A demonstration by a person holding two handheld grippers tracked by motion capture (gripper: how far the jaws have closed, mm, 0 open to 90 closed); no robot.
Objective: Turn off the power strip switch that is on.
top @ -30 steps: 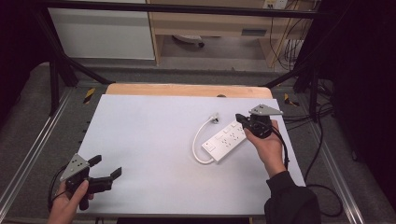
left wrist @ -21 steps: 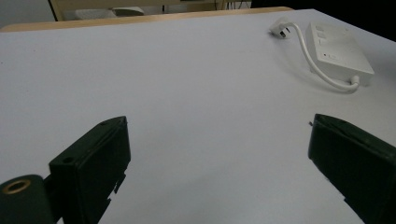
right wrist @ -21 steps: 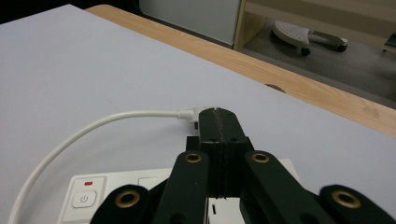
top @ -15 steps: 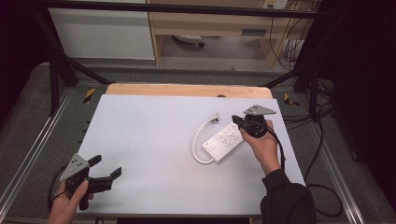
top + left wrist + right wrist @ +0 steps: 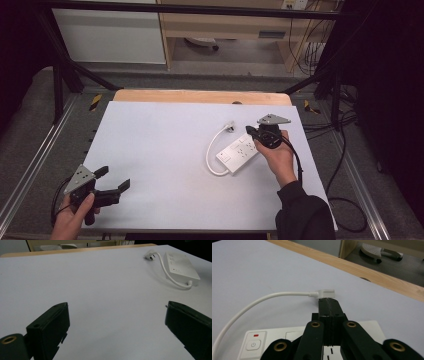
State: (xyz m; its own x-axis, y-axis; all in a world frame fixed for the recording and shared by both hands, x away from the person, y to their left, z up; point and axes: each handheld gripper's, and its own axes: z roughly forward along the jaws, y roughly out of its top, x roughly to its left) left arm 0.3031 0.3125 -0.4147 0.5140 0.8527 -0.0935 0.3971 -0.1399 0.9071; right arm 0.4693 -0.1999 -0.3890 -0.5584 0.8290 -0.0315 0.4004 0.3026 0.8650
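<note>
A white power strip (image 5: 240,150) lies right of centre on the white table (image 5: 160,150), its short cable (image 5: 212,150) looping to a flat white plug (image 5: 230,125). My right gripper (image 5: 248,130) hovers over the strip's far end, jaws pressed shut with nothing between them. In the right gripper view its tip (image 5: 328,301) sits just short of the plug (image 5: 326,293), above the strip (image 5: 269,340). My left gripper (image 5: 114,178) is at the near left corner, open wide and empty. The left gripper view looks across bare table to the strip (image 5: 181,267) and plug (image 5: 150,255).
A wooden strip (image 5: 200,96) runs along the table's far edge, with a shelf unit and floor beyond it. Black cables (image 5: 345,200) trail off the right side. A metal rail (image 5: 30,165) flanks the table's left side.
The right gripper has drifted slightly to the left over the strip's far end. The left gripper has stayed about where it was.
</note>
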